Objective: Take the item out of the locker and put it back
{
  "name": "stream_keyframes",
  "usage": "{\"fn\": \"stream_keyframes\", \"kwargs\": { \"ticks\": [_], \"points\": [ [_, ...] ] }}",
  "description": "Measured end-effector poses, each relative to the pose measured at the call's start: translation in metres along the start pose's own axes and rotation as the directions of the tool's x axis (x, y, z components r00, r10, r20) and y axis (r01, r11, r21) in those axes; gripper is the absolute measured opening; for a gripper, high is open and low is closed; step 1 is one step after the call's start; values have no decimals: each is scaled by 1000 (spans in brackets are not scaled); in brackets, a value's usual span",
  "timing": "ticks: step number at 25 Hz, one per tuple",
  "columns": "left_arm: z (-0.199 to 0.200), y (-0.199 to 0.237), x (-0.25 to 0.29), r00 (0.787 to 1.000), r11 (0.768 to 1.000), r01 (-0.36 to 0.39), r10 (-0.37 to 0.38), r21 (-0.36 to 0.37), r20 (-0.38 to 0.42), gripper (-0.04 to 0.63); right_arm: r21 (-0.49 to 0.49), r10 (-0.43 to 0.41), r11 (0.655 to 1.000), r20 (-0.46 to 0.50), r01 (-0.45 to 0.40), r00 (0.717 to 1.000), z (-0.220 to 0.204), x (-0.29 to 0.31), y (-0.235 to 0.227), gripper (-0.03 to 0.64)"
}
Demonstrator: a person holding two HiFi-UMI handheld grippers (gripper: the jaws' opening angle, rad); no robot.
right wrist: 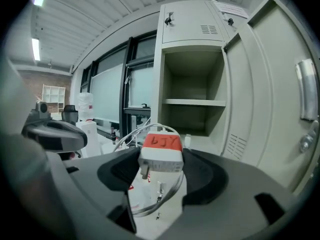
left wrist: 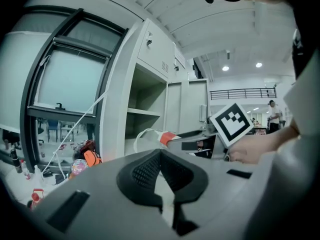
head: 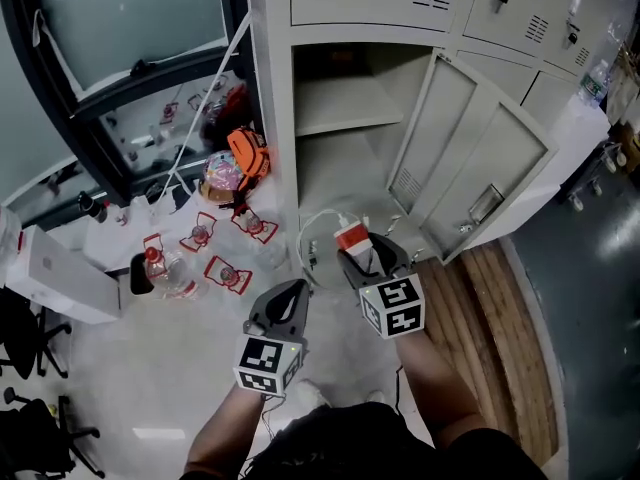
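**Charger [right wrist: 161, 153] being pinched outside the open locker [head: 345, 173]**

The right gripper [head: 372, 256] is holding the charger between its jaws, both pads pressing on the white body below the orange-taped end, at the centre of the head view, just in front of the locker's opening. A white cable [head: 314, 230] is looping out from the charger toward the left. The left gripper [head: 286, 304] is hovering lower left of it, jaws pressed together with nothing between them.

The locker door [head: 470, 163] is swinging wide to the right of the frame, leaving the compartment mouth unobstructed; a shelf [head: 345, 120] is crossing the compartment near its top, with bare room showing under it. The locker's left edge is running up the middle of the frame beside a dark-framed window [head: 130, 38].

The pale floor [head: 150, 368] is carrying clutter at centre left: red-labelled bottles [head: 165, 268], an orange bag [head: 247, 155] and a white box [head: 55, 273]. Wooden planks [head: 490, 328] are lying at lower right, under the door.
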State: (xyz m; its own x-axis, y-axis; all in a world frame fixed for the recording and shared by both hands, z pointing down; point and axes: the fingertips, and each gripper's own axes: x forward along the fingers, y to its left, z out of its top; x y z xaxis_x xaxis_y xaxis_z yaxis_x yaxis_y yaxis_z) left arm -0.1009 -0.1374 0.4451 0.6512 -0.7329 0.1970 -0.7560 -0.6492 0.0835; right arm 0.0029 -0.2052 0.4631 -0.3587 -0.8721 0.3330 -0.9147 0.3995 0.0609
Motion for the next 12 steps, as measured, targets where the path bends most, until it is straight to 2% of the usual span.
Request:
{"fn": "stream_keyframes", "kwargs": {
  "ticks": [12],
  "points": [
    [12,19,12,999,999,32,-32,14,16,3,18,-57,998,5,57,998,17,30,-20,268]
  ]
}}
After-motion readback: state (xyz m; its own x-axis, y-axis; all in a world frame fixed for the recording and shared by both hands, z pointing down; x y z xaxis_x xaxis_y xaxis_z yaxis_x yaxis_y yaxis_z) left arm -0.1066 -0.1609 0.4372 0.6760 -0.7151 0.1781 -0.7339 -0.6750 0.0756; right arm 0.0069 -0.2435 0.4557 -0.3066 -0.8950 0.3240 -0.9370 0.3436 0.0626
